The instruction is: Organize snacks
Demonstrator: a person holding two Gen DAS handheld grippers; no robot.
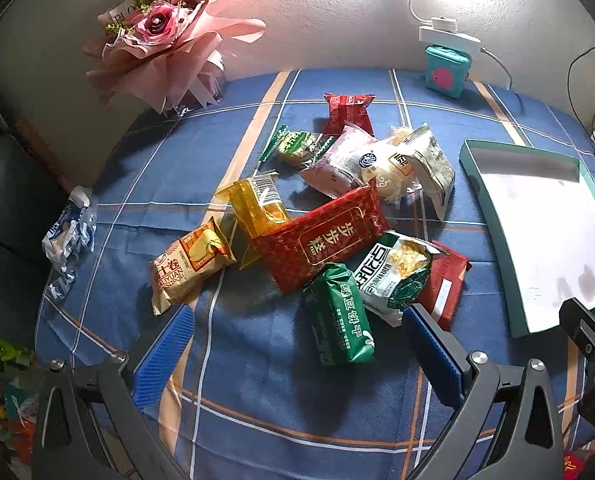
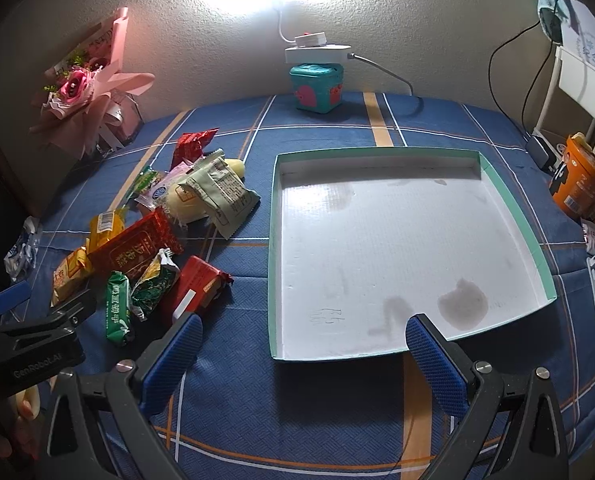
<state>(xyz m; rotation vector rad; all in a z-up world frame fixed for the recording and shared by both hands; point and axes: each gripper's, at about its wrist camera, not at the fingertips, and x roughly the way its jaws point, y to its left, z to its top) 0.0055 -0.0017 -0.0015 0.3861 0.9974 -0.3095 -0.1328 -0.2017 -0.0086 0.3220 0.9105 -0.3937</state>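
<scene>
Left wrist view: left gripper has jaws spread wide, nothing between them, hovering over the blue plaid cloth on the bench. Snack pile sits just ahead: green pack printed 绿豆饼干 lies nearest, between the blue pads. Behind it, large red pack labelled 步步糕 rests on a yellow pack with barcode. To its left, a tan roll pack with partial text "ALIYUAN". White-green pack overlaps a dark red pack. Further back: pale bun pack, pink-white pack, small green pack, small red pack. Crumpled blue-white wrapper lies well apart at left edge. Pink bouquet with "STUDIO" on its wrap stands at back left; teal tin at back wall. Right gripper's tip shows at the right edge, over the tray corner.

Right wrist view: right gripper also released, jaws wide apart, poised over the near edge of the teal-rimmed cardboard tray. Tray has a white, stained floor, no snacks in it; all packs sit left of it on the cloth. Left gripper body at lower left reads "GenRobot.AI". Orange cup at far right, label unreadable. White lamp base sits on the teal tin.
</scene>
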